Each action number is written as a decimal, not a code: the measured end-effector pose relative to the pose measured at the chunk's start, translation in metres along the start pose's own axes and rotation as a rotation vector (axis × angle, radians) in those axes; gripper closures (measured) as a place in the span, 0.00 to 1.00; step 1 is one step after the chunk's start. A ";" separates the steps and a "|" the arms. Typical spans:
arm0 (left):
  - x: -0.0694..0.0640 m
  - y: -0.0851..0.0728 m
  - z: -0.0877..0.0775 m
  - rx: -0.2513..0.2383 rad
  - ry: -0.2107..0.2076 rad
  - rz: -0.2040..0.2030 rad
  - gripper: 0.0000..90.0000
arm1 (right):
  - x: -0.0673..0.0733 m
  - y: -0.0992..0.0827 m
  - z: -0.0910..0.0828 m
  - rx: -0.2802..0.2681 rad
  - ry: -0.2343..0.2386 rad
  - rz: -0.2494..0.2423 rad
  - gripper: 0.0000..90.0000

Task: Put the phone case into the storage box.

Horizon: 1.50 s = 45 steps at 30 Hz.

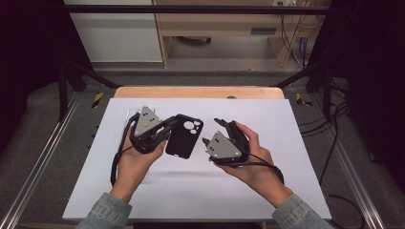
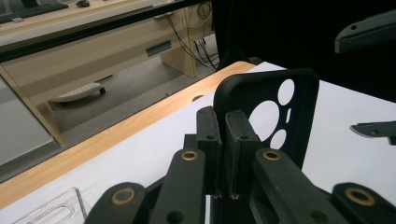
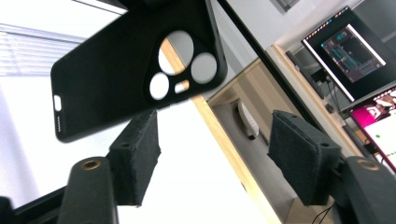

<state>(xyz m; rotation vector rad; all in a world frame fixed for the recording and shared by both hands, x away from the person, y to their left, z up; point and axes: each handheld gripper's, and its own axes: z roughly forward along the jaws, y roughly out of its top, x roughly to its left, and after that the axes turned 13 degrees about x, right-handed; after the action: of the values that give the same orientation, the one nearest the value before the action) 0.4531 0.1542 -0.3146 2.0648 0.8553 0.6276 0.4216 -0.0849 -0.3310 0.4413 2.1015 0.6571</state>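
Over the white table sheet (image 1: 200, 186), left gripper (image 1: 165, 130) clamped on the long edge of a black phone case (image 1: 184, 136), jaws pinched together on its rim. Case held up off the sheet, camera cut-outs at the far end. From the left gripper view, pads (image 2: 240, 140) squeezed on the case (image 2: 299, 121); lower half of it hidden behind the linkage. Right gripper (image 1: 224, 126) just beside the case on the other side, jaws spread wide, nothing between them. Right gripper view: both pads (image 3: 137, 154) well apart, case (image 3: 107, 74) hanging above them, top corner cut off by the frame edge. Clear plastic piece (image 2: 51, 210) on the sheet near the left hand (image 1: 136, 160), mostly covered, hard to identify. Wooden table edge (image 1: 198, 92) beyond.
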 end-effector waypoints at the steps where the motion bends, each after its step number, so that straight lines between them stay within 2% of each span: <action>1: 0.001 -0.001 -0.001 -0.002 0.002 -0.002 0.95 | 0.000 -0.001 0.000 0.002 0.001 0.006 0.36; 7: 0.006 -0.004 -0.004 -0.012 0.013 -0.018 0.95 | -0.004 -0.011 0.003 0.024 0.013 0.046 0.29; 12: 0.011 -0.007 -0.007 -0.021 0.028 -0.031 0.95 | -0.007 -0.022 0.011 0.079 0.013 0.066 0.22; 16: 0.015 -0.011 -0.010 -0.027 0.036 -0.043 0.95 | -0.011 -0.033 0.015 0.104 0.029 0.109 0.21; 26: 0.024 -0.019 -0.017 -0.050 0.053 -0.070 0.95 | -0.019 -0.056 0.016 0.136 0.027 0.168 0.18; 33: 0.025 -0.021 -0.020 -0.060 0.052 -0.074 0.95 | -0.022 -0.067 0.013 0.148 0.011 0.204 0.11; 38: 0.027 -0.024 -0.023 -0.066 0.067 -0.076 0.95 | -0.022 -0.078 0.012 0.159 0.041 0.254 0.10; 41: 0.029 -0.025 -0.026 -0.076 0.072 -0.084 0.95 | -0.022 -0.086 0.011 0.169 0.039 0.274 0.11; 45: 0.033 -0.026 -0.029 -0.081 0.079 -0.091 0.95 | -0.021 -0.100 0.011 0.155 0.045 0.349 0.12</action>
<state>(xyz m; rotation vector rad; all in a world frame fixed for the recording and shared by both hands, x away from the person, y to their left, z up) 0.4457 0.2044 -0.3148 1.9286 0.9479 0.6863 0.4356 -0.1725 -0.3823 0.9019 2.1455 0.7085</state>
